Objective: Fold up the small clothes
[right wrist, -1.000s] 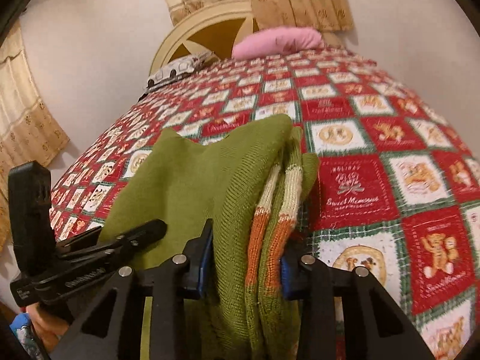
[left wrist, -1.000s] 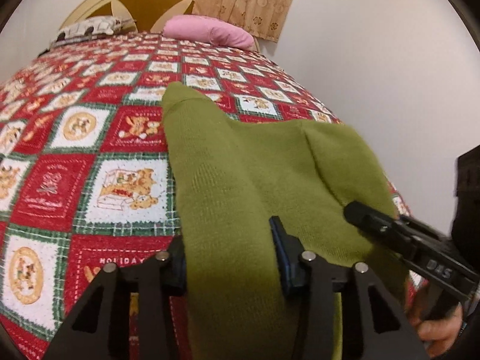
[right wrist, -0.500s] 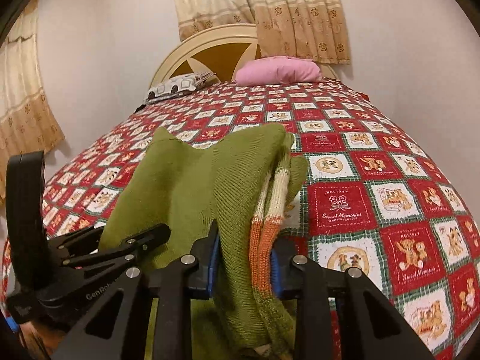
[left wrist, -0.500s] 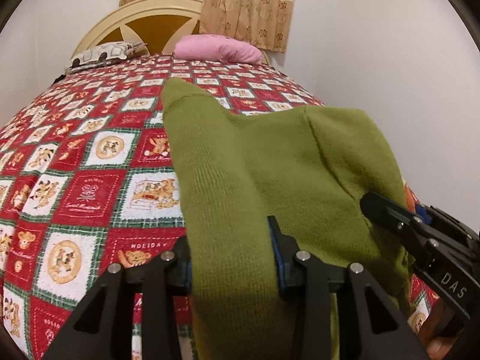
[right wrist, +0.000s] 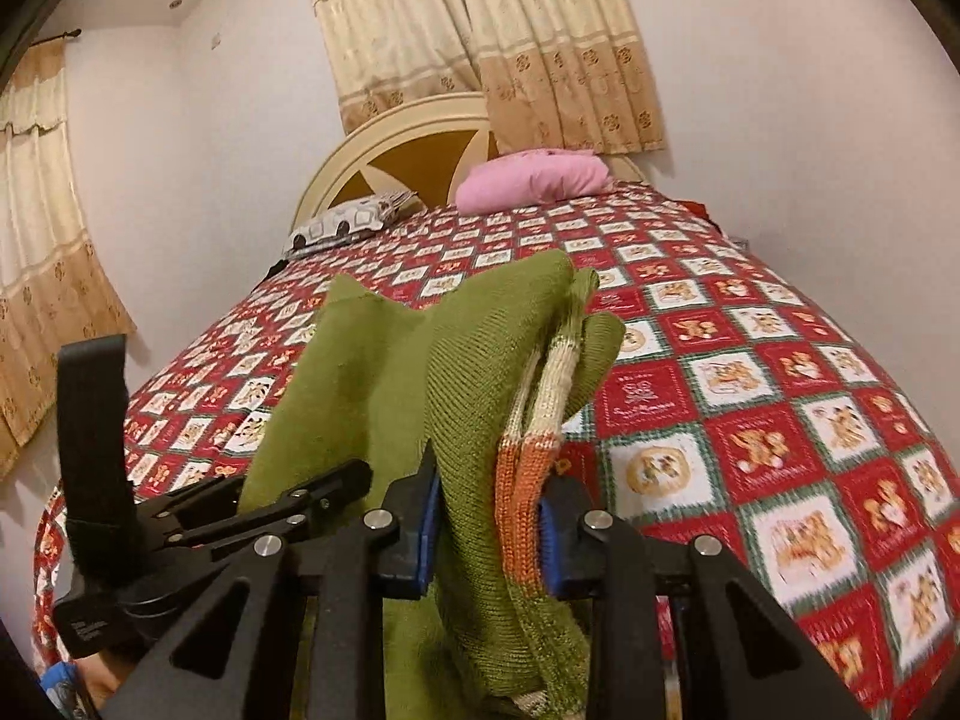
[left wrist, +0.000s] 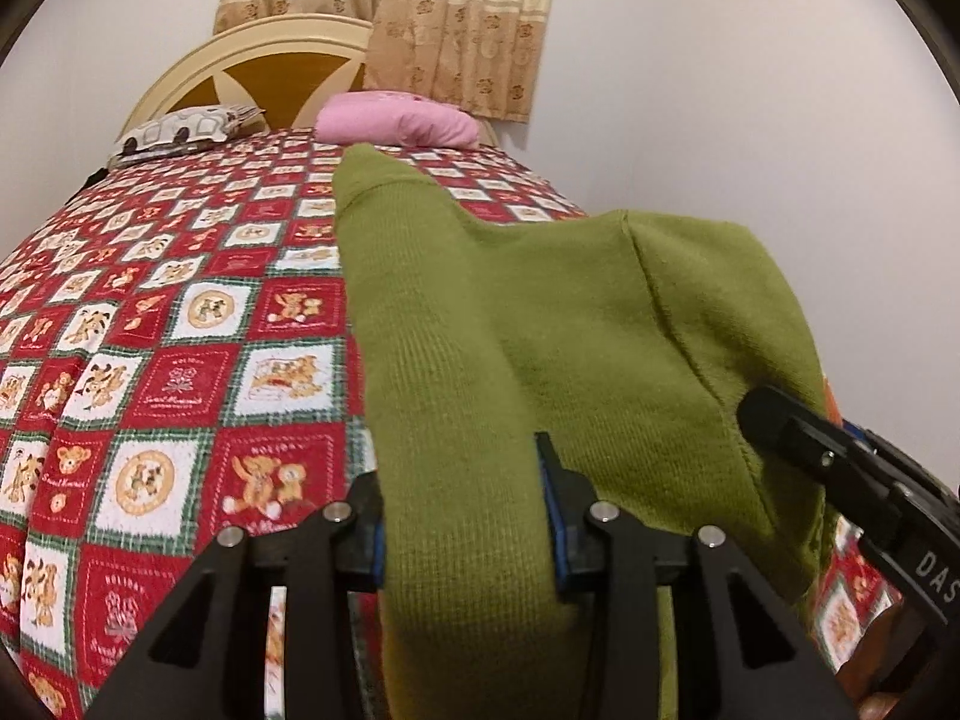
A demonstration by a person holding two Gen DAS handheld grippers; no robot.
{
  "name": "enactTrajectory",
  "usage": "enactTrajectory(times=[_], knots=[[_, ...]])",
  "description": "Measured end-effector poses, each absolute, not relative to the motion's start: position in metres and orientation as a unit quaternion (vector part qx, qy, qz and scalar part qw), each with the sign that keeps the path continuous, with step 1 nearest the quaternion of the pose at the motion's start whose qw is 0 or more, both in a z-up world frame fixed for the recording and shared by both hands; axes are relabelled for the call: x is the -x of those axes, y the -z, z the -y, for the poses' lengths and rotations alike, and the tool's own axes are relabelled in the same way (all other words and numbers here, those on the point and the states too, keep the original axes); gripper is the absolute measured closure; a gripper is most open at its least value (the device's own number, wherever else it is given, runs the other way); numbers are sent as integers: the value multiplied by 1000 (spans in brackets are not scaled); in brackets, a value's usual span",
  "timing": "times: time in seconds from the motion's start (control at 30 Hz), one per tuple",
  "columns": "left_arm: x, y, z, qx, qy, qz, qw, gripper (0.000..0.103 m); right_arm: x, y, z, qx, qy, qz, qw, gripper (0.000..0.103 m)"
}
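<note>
A small olive-green knitted sweater [left wrist: 540, 324] with orange and cream striped cuffs [right wrist: 528, 450] hangs lifted above the bed. My left gripper [left wrist: 462, 516] is shut on one bunched edge of it. My right gripper [right wrist: 489, 528] is shut on the other edge, with the striped cuffs between its jaws. The right gripper also shows at the right of the left wrist view [left wrist: 840, 468], and the left gripper at the left of the right wrist view [right wrist: 240, 510]. The sweater's far end droops toward the quilt.
A red, white and green teddy-bear quilt [left wrist: 150, 360] covers the bed. A pink pillow [left wrist: 399, 126] and a car-print pillow [left wrist: 186, 132] lie by the cream headboard [right wrist: 408, 144]. White walls and beige curtains [right wrist: 492, 36] surround it.
Both grippers have risen and tilted up with the sweater, so more of the wall, curtains and headboard shows. Both grips on the sweater are unchanged.
</note>
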State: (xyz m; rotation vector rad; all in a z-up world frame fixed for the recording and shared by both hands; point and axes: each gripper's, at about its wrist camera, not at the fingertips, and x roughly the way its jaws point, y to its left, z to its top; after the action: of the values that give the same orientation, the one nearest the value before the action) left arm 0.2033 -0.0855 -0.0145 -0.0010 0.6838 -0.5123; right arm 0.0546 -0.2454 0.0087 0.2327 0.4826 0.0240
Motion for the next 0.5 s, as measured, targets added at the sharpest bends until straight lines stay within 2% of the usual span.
enactTrajectory(times=[0.5], knots=[[-134, 7, 137, -38, 332, -331, 883, 63, 56, -15, 282, -123, 68, -225, 964, 76]])
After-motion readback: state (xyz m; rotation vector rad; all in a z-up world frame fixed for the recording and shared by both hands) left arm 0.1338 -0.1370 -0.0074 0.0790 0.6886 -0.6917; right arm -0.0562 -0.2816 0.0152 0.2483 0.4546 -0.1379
